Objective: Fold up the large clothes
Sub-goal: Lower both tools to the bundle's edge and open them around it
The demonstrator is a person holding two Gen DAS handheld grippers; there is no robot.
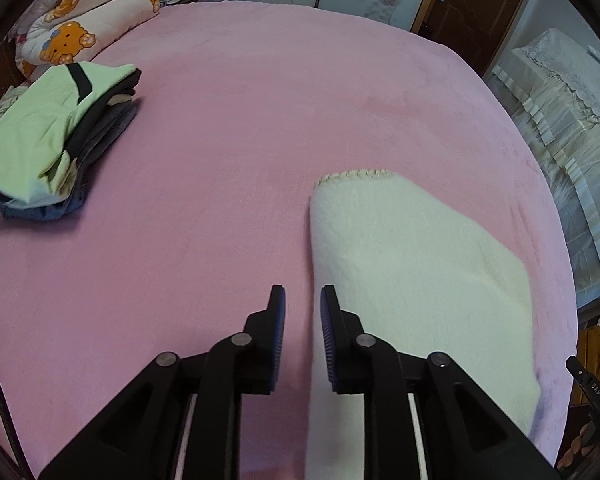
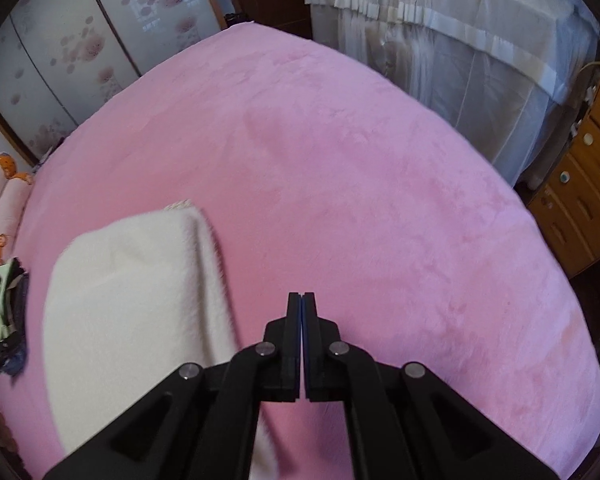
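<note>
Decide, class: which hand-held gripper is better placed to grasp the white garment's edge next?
Left. The left hand-held gripper is open, straddling the white garment's edge; the right hand-held gripper is shut over bare pink bedspread.

The near end of the white garment (image 1: 412, 264) runs under the left gripper (image 1: 302, 300) and off the bottom edge, so its full length cannot be told. In the right wrist view its edges are smeared by blur. The stack of folded clothes (image 1: 48, 136) is cut by the left edge; its lower layers show only as edges. The bear-print quilt (image 1: 88, 20) is cropped too.
</note>
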